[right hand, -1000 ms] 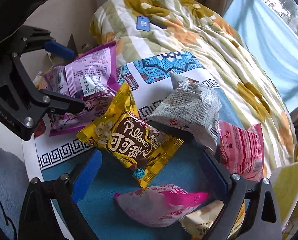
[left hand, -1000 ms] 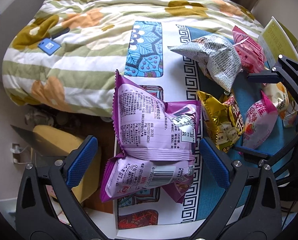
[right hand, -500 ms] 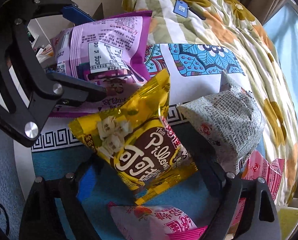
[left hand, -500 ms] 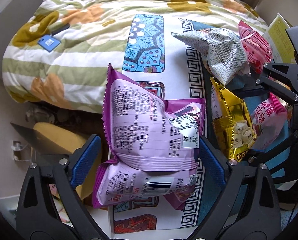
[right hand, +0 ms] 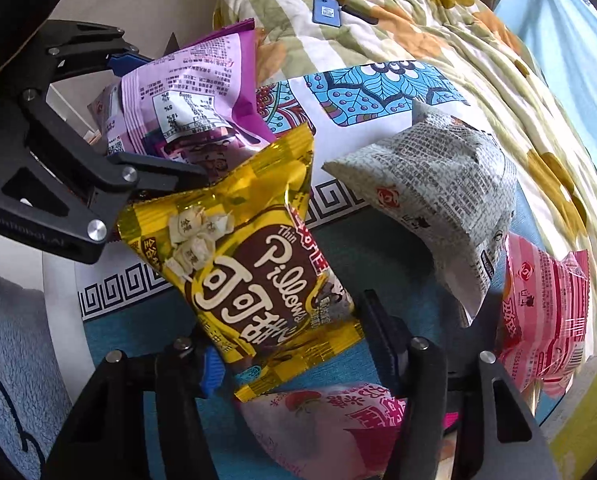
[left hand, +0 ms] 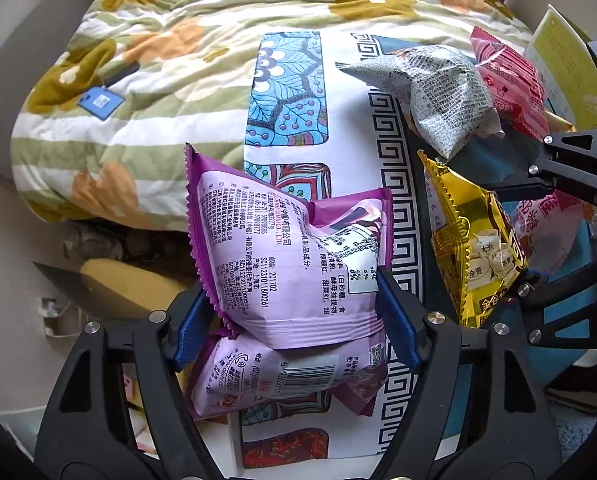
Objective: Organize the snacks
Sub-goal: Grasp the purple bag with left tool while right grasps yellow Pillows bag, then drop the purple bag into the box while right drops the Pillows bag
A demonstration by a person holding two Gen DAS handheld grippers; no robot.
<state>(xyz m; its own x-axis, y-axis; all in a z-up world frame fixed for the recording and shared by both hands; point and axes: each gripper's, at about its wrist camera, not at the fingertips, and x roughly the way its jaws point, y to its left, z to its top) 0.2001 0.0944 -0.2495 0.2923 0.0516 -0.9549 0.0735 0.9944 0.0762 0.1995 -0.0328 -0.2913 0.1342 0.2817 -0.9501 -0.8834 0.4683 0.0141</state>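
"Two grips at once? Which gripper has what?"

"Nearest, the left gripper (left hand: 296,320) is closing on the purple bag (left hand: 294,264); blue pads press both its sides, so it is clamped. The bag's long axis runs away from the jaws, toward the quilt (left hand: 178,60), with a second purple bag (left hand: 282,376) just beneath."

"And the right?"

"The right gripper (right hand: 290,344) is closing on the gold bag (right hand: 250,264), low end between the jaws, tilted away up-left. Each hand is nearest its own bag."

"How will they handle?"

"Puffy, slick, crinkly foil with toothed seams; I judge they could slip. Farther off lie a grey printed bag (right hand: 438,200) and pink bags (right hand: 538,312) on the patterned mat (left hand: 350,160)."
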